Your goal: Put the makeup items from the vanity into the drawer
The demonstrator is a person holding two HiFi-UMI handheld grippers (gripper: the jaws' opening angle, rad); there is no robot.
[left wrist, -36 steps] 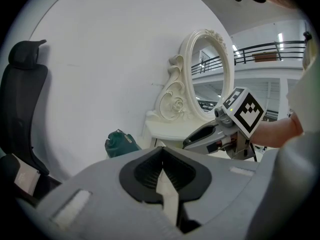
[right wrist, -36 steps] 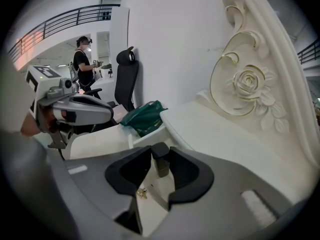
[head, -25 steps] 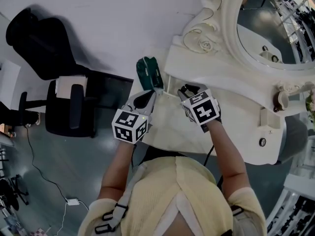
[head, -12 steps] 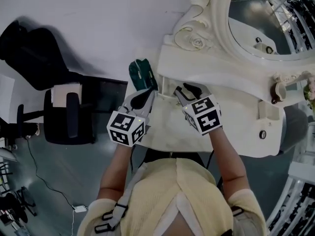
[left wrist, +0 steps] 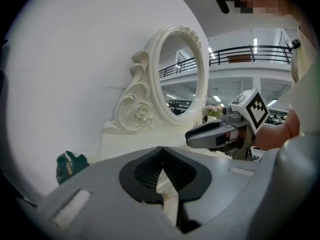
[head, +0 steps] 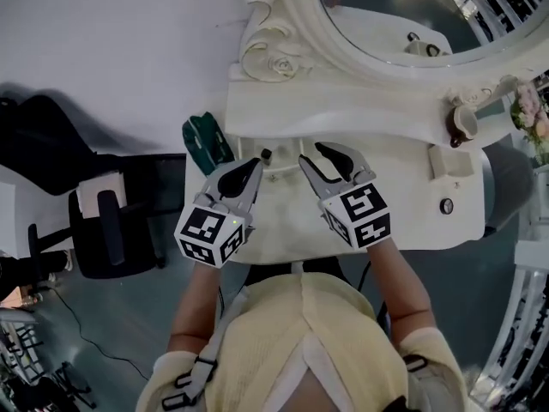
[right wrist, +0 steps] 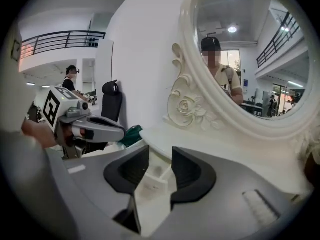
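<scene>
The head view alone shows the makeup items point(head: 440, 160) at the right end of the bench point(head: 403, 174). The left claw point(left wrist: 161, 156) is closed and empty. The right claw point(right wrist: 159, 156), just opening, is empty over the open drawer point(head: 283, 230). A green bag point(head: 204, 141) lies just beside the bench.

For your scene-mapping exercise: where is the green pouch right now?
In the head view the green pouch sits at the vanity's left end, by the wall, just left of the left gripper.

Oval mirror point(head: 403, 24) cut off by the head view's top edge, flowers point(head: 532, 114) cropped at its right edge, small dark item point(head: 266, 154) at the drawer's point(head: 283, 230) back rim too small to identify, green bag point(left wrist: 70, 165) partly hidden behind the left gripper point(left wrist: 160, 151).
</scene>
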